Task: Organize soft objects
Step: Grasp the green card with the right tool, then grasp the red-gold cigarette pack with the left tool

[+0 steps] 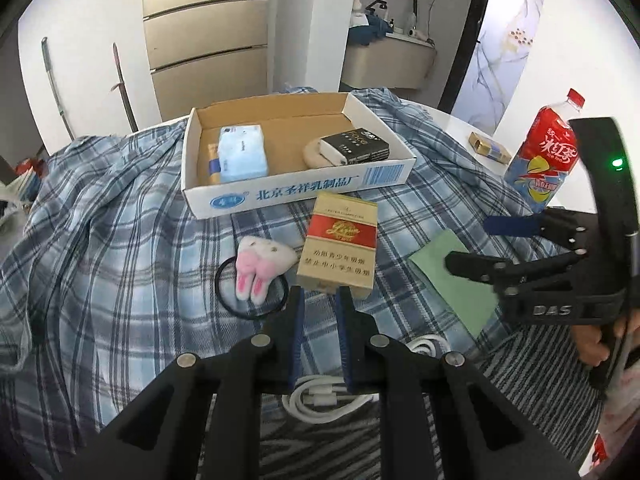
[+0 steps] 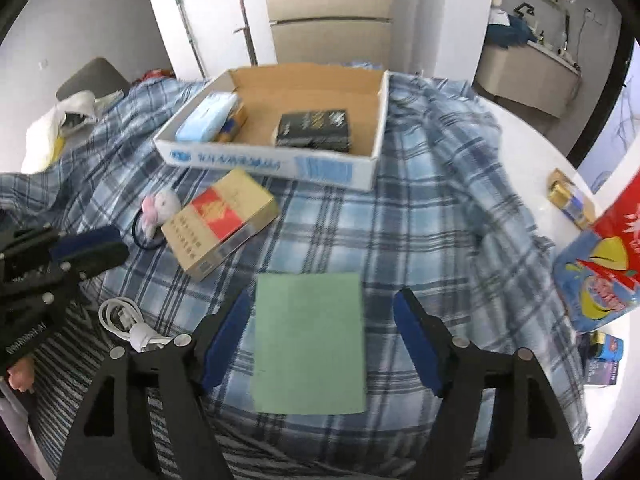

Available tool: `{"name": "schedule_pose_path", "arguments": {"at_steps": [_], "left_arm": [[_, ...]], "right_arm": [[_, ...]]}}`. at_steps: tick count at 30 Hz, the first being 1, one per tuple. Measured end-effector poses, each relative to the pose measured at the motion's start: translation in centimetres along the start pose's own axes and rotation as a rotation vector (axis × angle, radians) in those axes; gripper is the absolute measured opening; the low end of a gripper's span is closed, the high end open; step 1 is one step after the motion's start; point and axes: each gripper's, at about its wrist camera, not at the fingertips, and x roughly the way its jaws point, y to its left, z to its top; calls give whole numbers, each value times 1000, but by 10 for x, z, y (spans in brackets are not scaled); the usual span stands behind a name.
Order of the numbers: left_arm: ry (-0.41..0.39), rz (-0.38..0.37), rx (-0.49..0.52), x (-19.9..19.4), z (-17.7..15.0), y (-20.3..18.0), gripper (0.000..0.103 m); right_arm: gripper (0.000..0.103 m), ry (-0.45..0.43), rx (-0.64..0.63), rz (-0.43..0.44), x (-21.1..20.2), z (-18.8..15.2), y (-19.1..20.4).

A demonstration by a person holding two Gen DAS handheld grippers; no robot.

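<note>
A white cardboard box (image 1: 296, 190) (image 2: 264, 164) sits on the plaid cloth and holds a blue tissue pack (image 1: 243, 153) (image 2: 206, 116), a black pack (image 1: 356, 145) (image 2: 314, 128) and a beige pad (image 1: 316, 154). A gold-red carton (image 1: 340, 246) (image 2: 220, 220) lies in front of it, with a plush bunny hair tie (image 1: 258, 268) (image 2: 158, 208) to its left. A green cloth (image 1: 456, 280) (image 2: 310, 344) lies flat. My left gripper (image 1: 320, 296) is narrowly open and empty at the carton's near end. My right gripper (image 2: 324, 304) (image 1: 472, 244) is open and empty, straddling the green cloth.
A coiled white cable (image 1: 324, 398) (image 2: 128, 322) lies near the front edge. A red iced-tea bottle (image 1: 546, 156) (image 2: 604, 264) stands at the right on the white table (image 1: 456, 124). A small gold box (image 1: 490, 148) (image 2: 570, 200) lies beyond it. A blue plaid cloth (image 1: 120, 220) covers the table.
</note>
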Motion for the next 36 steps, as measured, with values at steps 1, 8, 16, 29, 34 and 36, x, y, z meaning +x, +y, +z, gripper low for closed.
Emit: {"name": "schedule_pose_path", "arguments": {"at_steps": [1,8,16,29,34,36], "left_arm": [[-5,5,3,0,-2,0,17],[-19,9,29,8,-11,-3,18],[-26,-24,6,11,-14,2,18],[-21,-40,44,13,-14,-4,46],[-38,-62,43,9,-5,-5,73],[-39,-64,47,11,2,-6,73]], "right_arm": [[73,6,-1,-2,4,-1,0],[73,32,0,-12,25,2,7],[73,52,-2,-16,35,1,7],[69,30,19,11,33,-3,2],[69,-35,19,22,19,-3,2],[69,-59,20,16,13,-3,2]]}}
